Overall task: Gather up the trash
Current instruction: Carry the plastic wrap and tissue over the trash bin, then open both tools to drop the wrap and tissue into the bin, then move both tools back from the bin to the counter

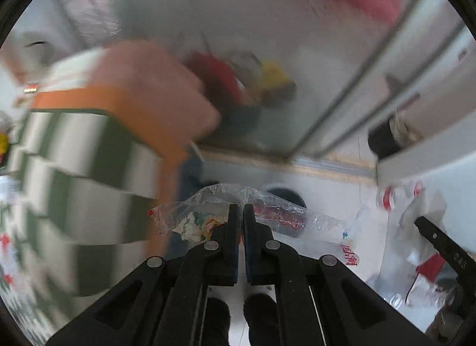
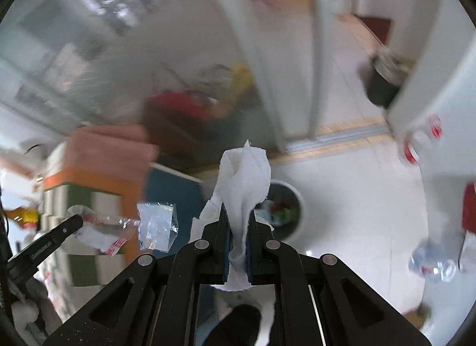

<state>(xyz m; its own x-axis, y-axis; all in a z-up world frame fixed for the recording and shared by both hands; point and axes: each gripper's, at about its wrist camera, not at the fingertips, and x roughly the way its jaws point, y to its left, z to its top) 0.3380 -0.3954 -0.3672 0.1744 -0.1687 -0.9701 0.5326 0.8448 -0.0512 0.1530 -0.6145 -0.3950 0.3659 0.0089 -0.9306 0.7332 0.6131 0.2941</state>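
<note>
While both views were smeared by motion, the left gripper [image 1: 241, 209] pinched a clear plastic wrapper [image 1: 238, 215] and the right gripper [image 2: 238, 218] was clamped on a crumpled white tissue [image 2: 244, 179]. The white bin [image 2: 293, 212], already holding scraps, stood on the pale floor [image 2: 357, 197] just beyond the right fingertips. To drop cleanly, each load should probably be brought over the bin's rim before the jaws part, tissue first. Red print showed on the wrapper, but it was too blurred to read.
</note>
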